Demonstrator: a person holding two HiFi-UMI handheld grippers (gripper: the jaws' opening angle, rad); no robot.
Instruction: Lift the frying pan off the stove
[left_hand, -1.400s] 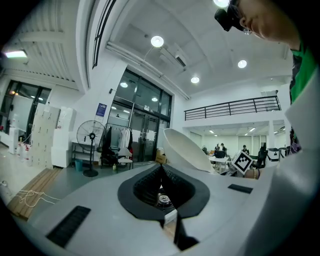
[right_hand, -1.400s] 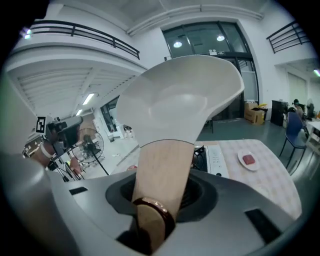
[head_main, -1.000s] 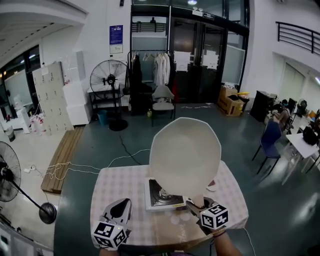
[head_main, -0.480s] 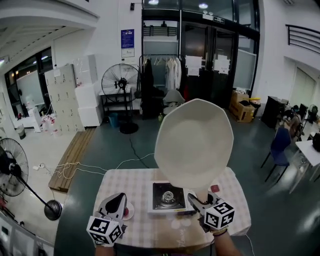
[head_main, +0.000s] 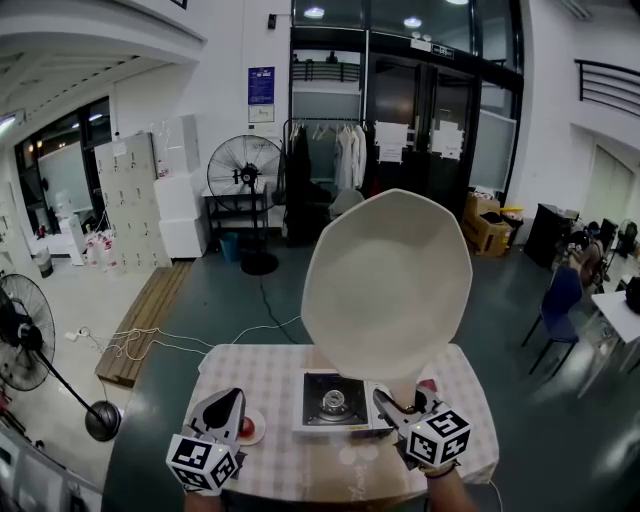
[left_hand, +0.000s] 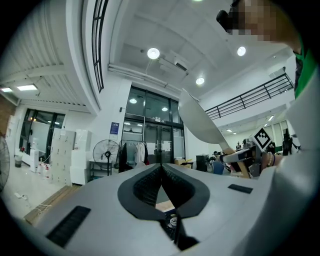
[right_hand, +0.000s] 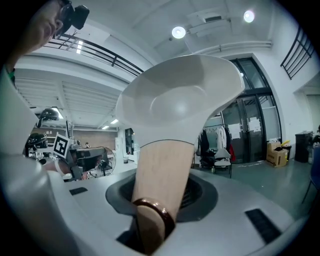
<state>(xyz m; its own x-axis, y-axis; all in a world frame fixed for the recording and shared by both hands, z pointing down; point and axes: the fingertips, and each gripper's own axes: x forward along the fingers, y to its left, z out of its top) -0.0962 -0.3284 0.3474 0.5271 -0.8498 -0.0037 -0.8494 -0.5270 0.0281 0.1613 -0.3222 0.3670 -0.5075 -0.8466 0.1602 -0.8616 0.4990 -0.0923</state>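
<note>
The white frying pan (head_main: 386, 282) hangs in the air above the table, tilted so its underside faces me. My right gripper (head_main: 388, 402) is shut on its wooden handle (right_hand: 161, 186), and the pan's bowl (right_hand: 176, 102) rises above the jaws. The small silver stove (head_main: 335, 401) sits on the checked table (head_main: 270, 375), bare, below and in front of the pan. My left gripper (head_main: 229, 401) hovers at the table's near left, its jaws (left_hand: 161, 169) shut with nothing between them. From the left gripper view the pan (left_hand: 199, 121) shows at the right.
A small white saucer with a red thing (head_main: 247, 427) lies just right of my left gripper. Another small red item (head_main: 428, 384) lies near the right of the stove. Standing fans (head_main: 245, 170), a clothes rack and chairs stand on the floor beyond the table.
The pan has gone up and away from the stove with my right gripper; the stove top, partly covered before, now shows whole. My left gripper has stayed at the near left.
</note>
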